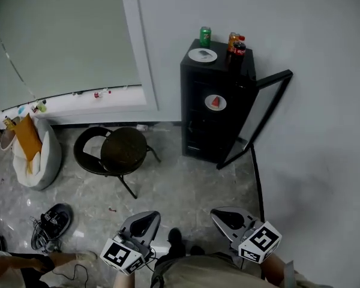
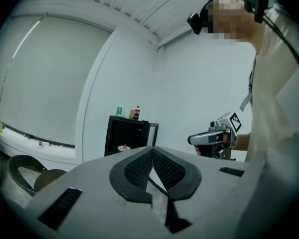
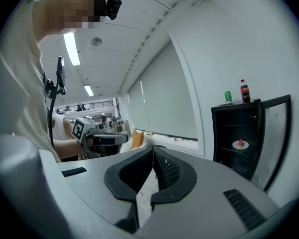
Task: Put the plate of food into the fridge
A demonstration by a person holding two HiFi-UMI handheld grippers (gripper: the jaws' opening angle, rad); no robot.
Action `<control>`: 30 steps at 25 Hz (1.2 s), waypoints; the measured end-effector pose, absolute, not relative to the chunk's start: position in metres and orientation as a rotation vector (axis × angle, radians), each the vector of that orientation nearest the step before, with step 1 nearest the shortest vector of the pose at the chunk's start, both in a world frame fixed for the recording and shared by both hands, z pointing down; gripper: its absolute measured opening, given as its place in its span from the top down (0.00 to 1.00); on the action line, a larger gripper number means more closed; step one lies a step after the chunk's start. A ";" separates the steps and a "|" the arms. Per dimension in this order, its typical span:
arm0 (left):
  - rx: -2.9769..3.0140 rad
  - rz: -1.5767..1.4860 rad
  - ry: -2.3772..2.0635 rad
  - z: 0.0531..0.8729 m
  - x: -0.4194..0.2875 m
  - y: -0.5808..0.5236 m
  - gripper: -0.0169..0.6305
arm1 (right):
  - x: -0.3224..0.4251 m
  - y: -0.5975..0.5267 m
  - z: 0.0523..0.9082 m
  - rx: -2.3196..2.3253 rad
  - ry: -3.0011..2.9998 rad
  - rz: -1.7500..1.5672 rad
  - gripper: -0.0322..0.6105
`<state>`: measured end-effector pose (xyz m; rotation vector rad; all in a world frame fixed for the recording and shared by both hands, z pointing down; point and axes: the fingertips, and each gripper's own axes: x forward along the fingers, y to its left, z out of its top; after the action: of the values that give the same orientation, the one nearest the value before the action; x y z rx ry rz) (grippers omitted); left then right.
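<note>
risk: fridge door [image 1: 261, 116] hanging open, cold leaking out; left gripper [image 1: 141, 224], right gripper [image 1: 231, 219] both sitting clenched, empty, well apart from it.

R gripper [image 3: 153, 148] jaws together, nothing btwn. Ahead-right: fridge [image 3: 216, 138], door open, plate of food [image 3: 240, 145] on shelf inside. L gripper [image 3: 120, 138] off left.

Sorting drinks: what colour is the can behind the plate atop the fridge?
The can is green; the head view shows it best.
</note>
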<state>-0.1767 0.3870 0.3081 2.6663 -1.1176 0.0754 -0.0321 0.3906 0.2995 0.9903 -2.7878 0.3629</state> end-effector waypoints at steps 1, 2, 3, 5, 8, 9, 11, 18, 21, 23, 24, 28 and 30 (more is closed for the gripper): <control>2.672 0.061 -1.109 0.308 -0.182 0.378 0.96 | -0.036 0.385 0.298 1.014 -2.778 0.359 0.92; 2.680 0.045 -1.099 0.307 -0.187 0.369 0.96 | -0.040 0.380 0.296 1.033 -2.768 0.352 0.92; 2.686 0.031 -1.085 0.307 -0.192 0.360 0.96 | -0.045 0.374 0.294 1.049 -2.757 0.342 0.92; 2.692 0.017 -1.049 0.308 -0.201 0.345 0.96 | -0.056 0.364 0.290 1.071 -2.734 0.325 0.92; 2.708 0.003 -1.000 0.308 -0.211 0.326 0.96 | -0.070 0.353 0.288 1.098 -2.706 0.331 0.92; 2.717 -0.004 -0.992 0.306 -0.214 0.320 0.96 | -0.074 0.349 0.289 1.108 -2.696 0.334 0.92; 2.724 -0.028 -0.986 0.304 -0.223 0.309 0.96 | -0.084 0.342 0.291 1.114 -2.679 0.336 0.92; 2.685 -0.077 -0.982 0.312 -0.254 0.292 0.96 | -0.120 0.324 0.291 1.047 -2.668 0.320 0.92; 2.678 -0.081 -0.975 0.317 -0.261 0.291 0.96 | -0.128 0.321 0.293 1.048 -2.659 0.310 0.92; 2.668 -0.082 -0.977 0.320 -0.264 0.289 0.96 | -0.129 0.319 0.296 1.049 -2.648 0.310 0.92; 2.662 -0.086 -0.977 0.320 -0.264 0.287 0.96 | -0.130 0.317 0.296 1.047 -2.647 0.310 0.92; 2.657 -0.083 -0.968 0.318 -0.260 0.285 0.96 | -0.130 0.312 0.291 1.040 -2.669 0.307 0.92; 2.662 -0.067 -0.971 0.316 -0.257 0.281 0.96 | -0.130 0.308 0.292 1.034 -2.678 0.309 0.92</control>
<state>-0.2573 0.2815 0.3164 2.6625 -0.9705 -0.0670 -0.1295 0.3079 0.2918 1.0345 -2.6785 0.3086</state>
